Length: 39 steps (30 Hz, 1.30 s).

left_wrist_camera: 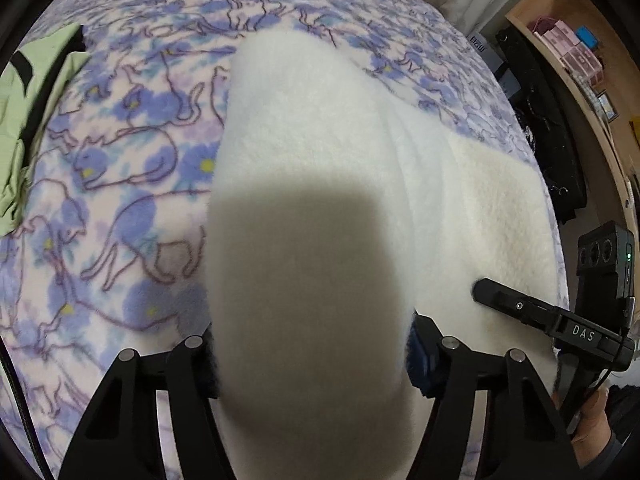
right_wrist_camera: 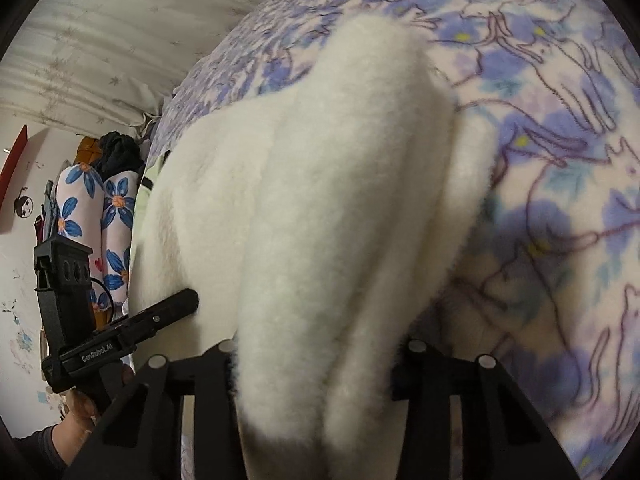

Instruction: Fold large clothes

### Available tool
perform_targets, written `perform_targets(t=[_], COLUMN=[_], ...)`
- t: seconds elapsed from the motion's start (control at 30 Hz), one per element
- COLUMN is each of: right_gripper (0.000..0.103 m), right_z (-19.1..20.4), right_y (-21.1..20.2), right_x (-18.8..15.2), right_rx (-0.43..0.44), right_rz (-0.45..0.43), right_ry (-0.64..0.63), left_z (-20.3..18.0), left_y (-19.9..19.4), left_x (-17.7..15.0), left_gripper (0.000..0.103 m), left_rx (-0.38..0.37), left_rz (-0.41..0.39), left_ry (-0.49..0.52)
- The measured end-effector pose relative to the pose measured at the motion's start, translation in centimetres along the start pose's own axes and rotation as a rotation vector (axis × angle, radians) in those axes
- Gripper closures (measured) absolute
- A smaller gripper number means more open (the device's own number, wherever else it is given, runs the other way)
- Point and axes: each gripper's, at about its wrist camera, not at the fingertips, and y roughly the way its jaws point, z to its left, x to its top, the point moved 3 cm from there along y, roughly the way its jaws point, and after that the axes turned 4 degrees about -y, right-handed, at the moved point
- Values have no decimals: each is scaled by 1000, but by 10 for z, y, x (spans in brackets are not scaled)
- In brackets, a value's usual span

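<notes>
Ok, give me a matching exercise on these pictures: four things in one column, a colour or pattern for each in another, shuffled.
Things:
1. fleece garment
2. blanket
3. cloth at the left edge
4. bolsters by the wall

Looks:
a. pale green with black strips
b. plain white
c. white with big blue flowers
d. purple-blue cats and flowers

Pairs: 1-b, 2-d, 3-a, 4-c

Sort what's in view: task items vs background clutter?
In play:
- white fluffy fleece garment
- left gripper, shut on it
- right gripper, shut on it

Just lying about:
- purple cat-print fleece blanket, the work surface
- light green garment
- blue-flower pillows
- wooden shelf of boxes
</notes>
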Motion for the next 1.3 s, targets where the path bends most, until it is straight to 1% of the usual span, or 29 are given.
perform_targets(t=[0.1, 0.23, 0.3, 0.33, 0.37, 0.4, 0.5, 0.6, 0.73, 0.8, 0.83, 0.9, 0.97, 1.1, 1.2, 1.23, 1.3], right_gripper=[61, 61, 61, 61, 61, 61, 61, 61, 61, 61, 61, 61, 61, 61, 61, 61, 61], right_z=[21, 57, 80, 98, 106, 125, 166, 214, 279, 306, 324, 342, 368, 402, 415, 416, 414], right_y=[-5, -6, -4, -1, 1, 6, 24, 46, 83, 102, 117, 134, 160, 206, 235, 246, 269], right_x=[-14, -33, -44, -50, -52, -55, -55, -47, -22, -7, 5, 19, 41, 83, 109, 118, 134], right_rx=[1, 6, 16, 20, 23, 30, 55, 82, 113, 127, 133, 144, 155, 151, 143, 139, 131], right_rz=[2, 11, 16, 22, 26, 33, 51, 65, 67, 62, 56, 44, 27, -19, -45, -51, -54], right_ry=[-13, -25, -31, -44, -52, -65, -81, -121, -193, -214, -230, -238, -243, -260, -259, -258, -250], left_z=[9, 36, 58, 74, 85, 99, 141, 188, 245, 283, 295, 323, 351, 401, 429, 439, 455], left_y=[-22, -62, -86, -101, -112, -125, -159, -192, -226, -244, -248, -257, -262, -258, -244, -235, -221], left_x=[-13, -36, -45, -53, -56, -59, -60, -51, -25, -3, 6, 30, 60, 117, 150, 163, 179], left_gripper=[40, 40, 40, 40, 40, 40, 40, 40, 40, 40, 40, 40, 40, 40, 40, 40, 40], left_rx=[-7, -3, 0, 3, 9, 16, 36, 55, 78, 86, 92, 106, 117, 116, 97, 90, 85], left_rz=[-9, -11, -8, -8, -11, -15, -31, -59, -105, -134, -145, -175, -209, -255, -271, -275, -278], left_ry=[7, 12, -7, -12, -20, -28, -59, -90, -112, -126, -125, -118, -100, -70, -53, -50, -38])
